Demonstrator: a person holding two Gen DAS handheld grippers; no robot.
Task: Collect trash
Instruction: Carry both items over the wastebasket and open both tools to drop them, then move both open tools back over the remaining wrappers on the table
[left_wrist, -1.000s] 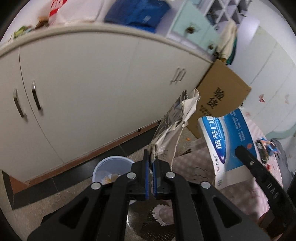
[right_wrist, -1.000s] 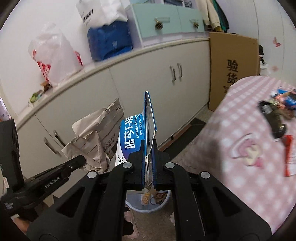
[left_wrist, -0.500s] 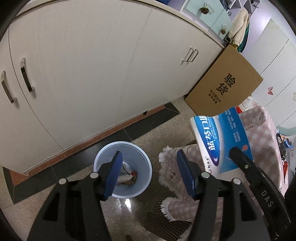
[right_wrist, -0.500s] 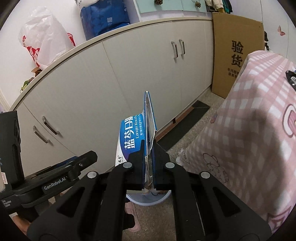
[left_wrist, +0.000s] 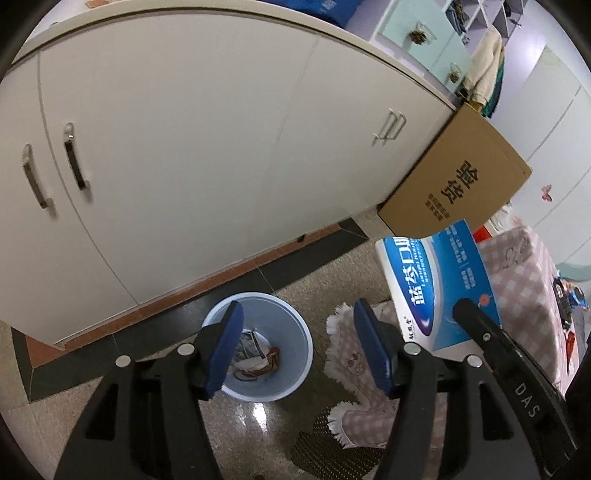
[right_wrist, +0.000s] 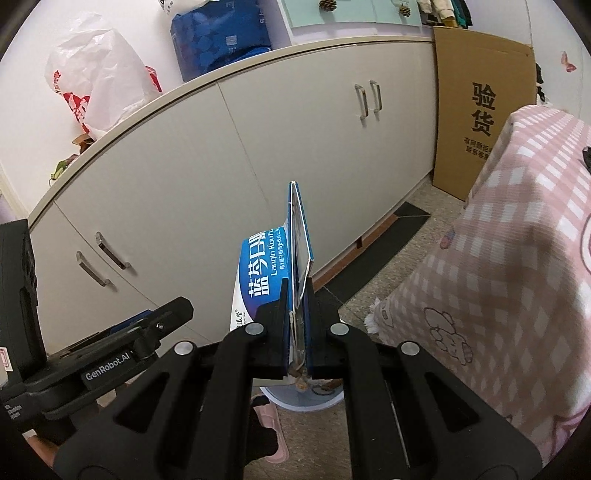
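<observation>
A pale blue trash bin stands on the floor by the white cabinets, with crumpled paper and wrappers inside. My left gripper is open and empty above the bin. My right gripper is shut on a flattened blue and white toothpaste box, held upright above the bin's rim. The box also shows in the left wrist view, to the right of the bin.
White cabinets run behind the bin. A brown cardboard box leans at their right end. A table with a pink checked cloth stands to the right. A plastic bag and a blue pack sit on the counter.
My left gripper opened and let go of the crumpled paper, which now lies in the bin. The right gripper moved lower towards the bin with the box still held.
</observation>
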